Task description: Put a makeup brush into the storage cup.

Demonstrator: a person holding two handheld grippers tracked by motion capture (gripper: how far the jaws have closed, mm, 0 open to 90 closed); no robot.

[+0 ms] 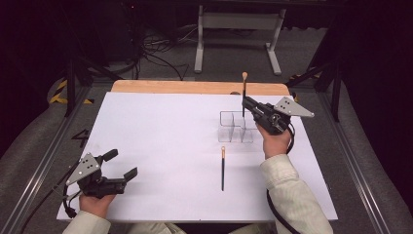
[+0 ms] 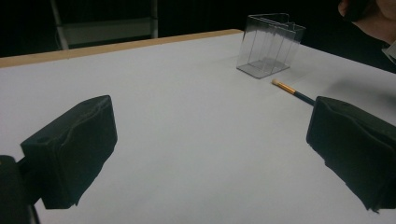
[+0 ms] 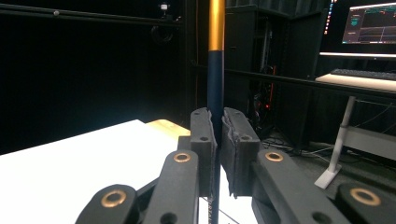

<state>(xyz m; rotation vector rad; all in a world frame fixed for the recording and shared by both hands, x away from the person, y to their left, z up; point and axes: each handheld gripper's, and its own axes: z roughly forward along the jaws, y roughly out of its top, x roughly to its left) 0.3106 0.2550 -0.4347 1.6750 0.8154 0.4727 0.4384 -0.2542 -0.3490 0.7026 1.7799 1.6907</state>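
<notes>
Gripping a slender makeup brush (image 1: 244, 92) upright, the right gripper (image 1: 249, 103) was held above the clear divided organizer (image 1: 236, 127) at the far right of the white table (image 1: 160, 146). Its jaws were clenched on the dark handle, with the gold ferrule and pale tip rising above them; in the right gripper view the brush (image 3: 215, 70) stood vertically between the two closed black pads, gold band uppermost. The person's right hand (image 1: 275, 141) grasped the gripper body from below, the cream sleeve (image 1: 292, 190) extending to the lower edge of the high view.

A second brush (image 1: 223, 168) lay flat on the table in front of the organizer, apart from it, its gold end pointing toward the organizer. In the left gripper view this brush (image 2: 292, 91) lay just in front of the transparent organizer (image 2: 268, 44), its dark handle passing behind the right-hand jaw.

The left gripper (image 1: 121, 165) rested low near the front left corner of the table, held by the left hand (image 1: 97, 202). Its jaws were released and spread wide, with nothing between them, well apart from both brushes and the organizer. A wooden strip (image 1: 199, 87) bordered the far edge of the table.
</notes>
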